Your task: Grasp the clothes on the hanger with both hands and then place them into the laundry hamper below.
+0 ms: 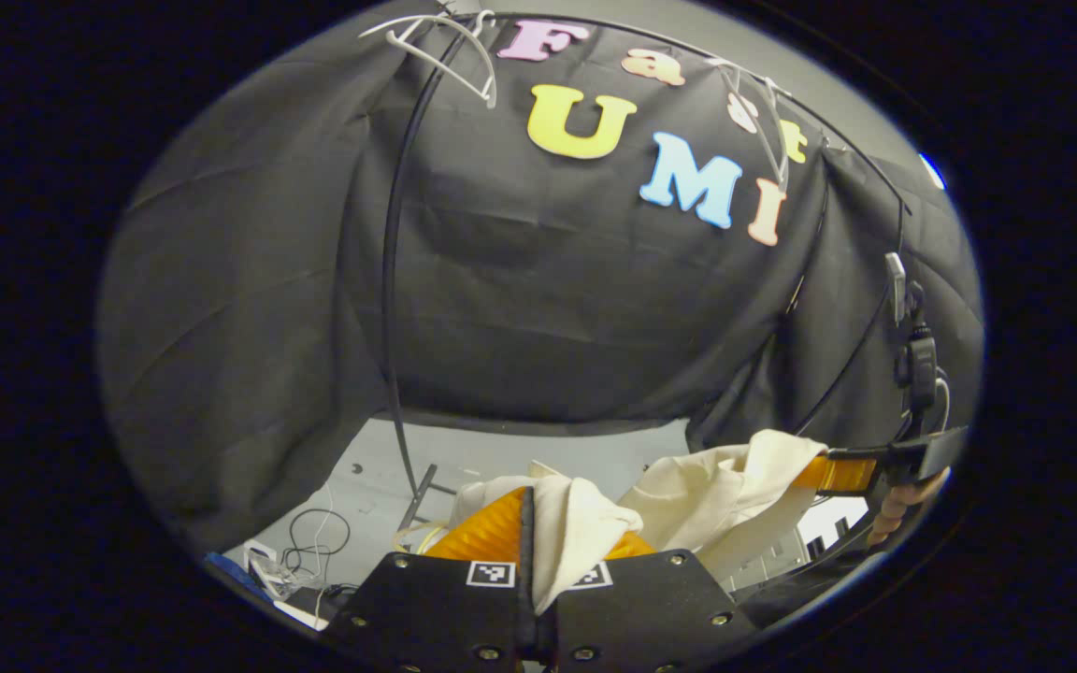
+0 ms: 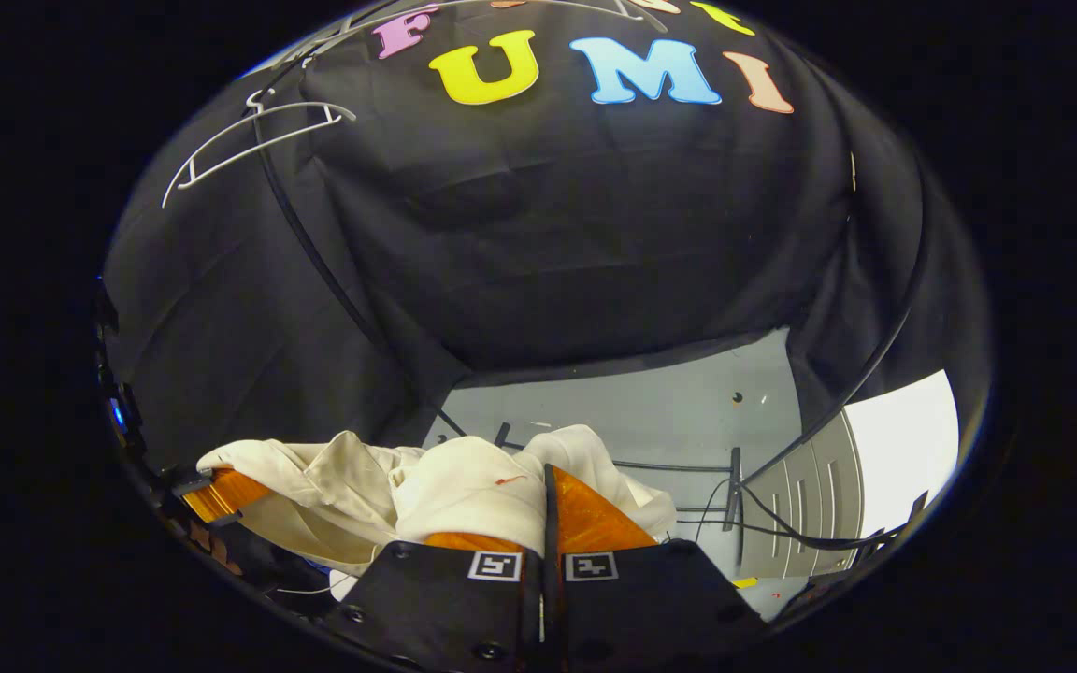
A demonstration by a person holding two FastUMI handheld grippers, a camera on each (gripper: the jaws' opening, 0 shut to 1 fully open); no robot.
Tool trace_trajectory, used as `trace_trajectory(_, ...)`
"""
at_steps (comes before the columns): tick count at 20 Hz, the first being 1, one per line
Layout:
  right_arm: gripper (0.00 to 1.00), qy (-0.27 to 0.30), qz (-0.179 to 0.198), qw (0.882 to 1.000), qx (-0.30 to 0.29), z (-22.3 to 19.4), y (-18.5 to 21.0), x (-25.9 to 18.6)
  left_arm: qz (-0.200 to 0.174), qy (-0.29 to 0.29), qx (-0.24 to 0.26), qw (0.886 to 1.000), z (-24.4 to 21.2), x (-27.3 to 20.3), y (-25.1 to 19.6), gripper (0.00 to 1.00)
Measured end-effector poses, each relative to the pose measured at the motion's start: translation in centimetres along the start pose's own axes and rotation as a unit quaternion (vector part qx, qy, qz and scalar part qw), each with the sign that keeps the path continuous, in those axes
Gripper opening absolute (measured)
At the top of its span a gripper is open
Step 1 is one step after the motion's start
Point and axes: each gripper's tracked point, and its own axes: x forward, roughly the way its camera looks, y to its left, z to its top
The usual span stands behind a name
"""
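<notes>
**Garment off the hanger, hamper still to come**

Both grippers are holding the cream garment [image 1: 716, 495] between them, and it is sagging in a loose swag from one to the other. In the left gripper view, the left gripper [image 1: 531, 523] is pinching a fold of the cloth, its fingers closed on it with fabric spilling out over one side. In the right gripper view, the right gripper [image 2: 546, 509] is doing the same, fingers pressed together with the cream cloth bunched against them.

Up on the rail, white hangers [image 1: 440, 47] are hanging bare against the black wall cloth, so the lifting-off part looks done to me. The garment is hanging in the air in front of the wall, above the grey floor [image 2: 651, 411], where some cables [image 1: 314, 542] are lying.

What is left, I judge, is the lowering and the letting go. I am not making out a laundry hamper from either camera, so I cannot tell how near the cloth is to it.
</notes>
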Motion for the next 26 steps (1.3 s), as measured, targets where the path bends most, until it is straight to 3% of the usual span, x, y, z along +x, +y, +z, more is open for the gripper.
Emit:
trace_trajectory(8,0.00,0.077,-0.028,0.996,0.021,-4.6,-1.2,4.2,0.013,0.062,0.026,0.998,-3.7,3.7,0.8,0.03)
trace_trajectory(9,0.05,0.084,-0.028,0.996,0.021,-4.9,-1.3,4.5,0.015,0.068,0.029,0.997,-3.9,3.9,0.8,0.04)
trace_trajectory(10,0.02,0.090,-0.024,0.995,0.021,-5.2,-1.2,4.9,0.015,0.076,0.030,0.997,-4.5,3.9,1.1,0.04)
trace_trajectory(11,0.10,0.096,-0.022,0.995,0.019,-5.0,-1.0,5.2,0.012,0.085,0.032,0.996,-5.2,4.1,1.1,0.04)
trace_trajectory(12,0.11,0.101,-0.018,0.995,0.017,-5.1,-0.9,5.0,0.008,0.093,0.031,0.995,-5.9,4.4,1.2,0.05)
trace_trajectory(13,0.11,0.105,-0.017,0.994,0.016,-5.3,-0.8,5.0,0.007,0.097,0.029,0.995,-6.2,4.5,1.3,0.09)
trace_trajectory(14,0.14,0.107,-0.009,0.994,0.017,-5.4,-0.5,4.6,0.010,0.097,0.025,0.995,-6.4,4.7,1.6,0.02)
trace_trajectory(15,0.24,0.106,-0.004,0.994,0.015,-5.2,-0.4,4.5,0.011,0.099,0.018,0.995,-6.8,4.7,1.8,0.11)
trace_trajectory(16,0.46,0.105,0.001,0.994,0.010,-5.2,0.0,4.2,0.009,0.099,0.011,0.995,-7.1,4.4,1.8,0.20)
trace_trajectory(20,0.94,0.098,0.013,0.995,-0.008,-4.3,0.0,2.8,0.042,0.102,0.013,0.994,-7.0,2.4,3.1,0.97)
trace_trajectory(21,0.98,0.090,0.013,0.996,-0.011,-3.7,-0.2,2.5,0.051,0.098,0.015,0.994,-6.5,1.8,3.3,0.97)
trace_trajectory(22,0.93,0.080,0.016,0.997,-0.013,-2.9,-0.5,2.0,0.064,0.091,0.018,0.994,-6.0,0.7,3.2,0.96)
trace_trajectory(23,0.98,0.069,0.017,0.997,-0.015,-2.1,-0.8,1.3,0.079,0.080,0.021,0.993,-5.1,-0.3,3.3,0.96)
trace_trajectory(26,0.98,0.021,0.014,0.999,-0.031,1.2,-2.9,-0.9,0.095,0.045,0.018,0.994,-2.3,-3.5,1.0,0.97)
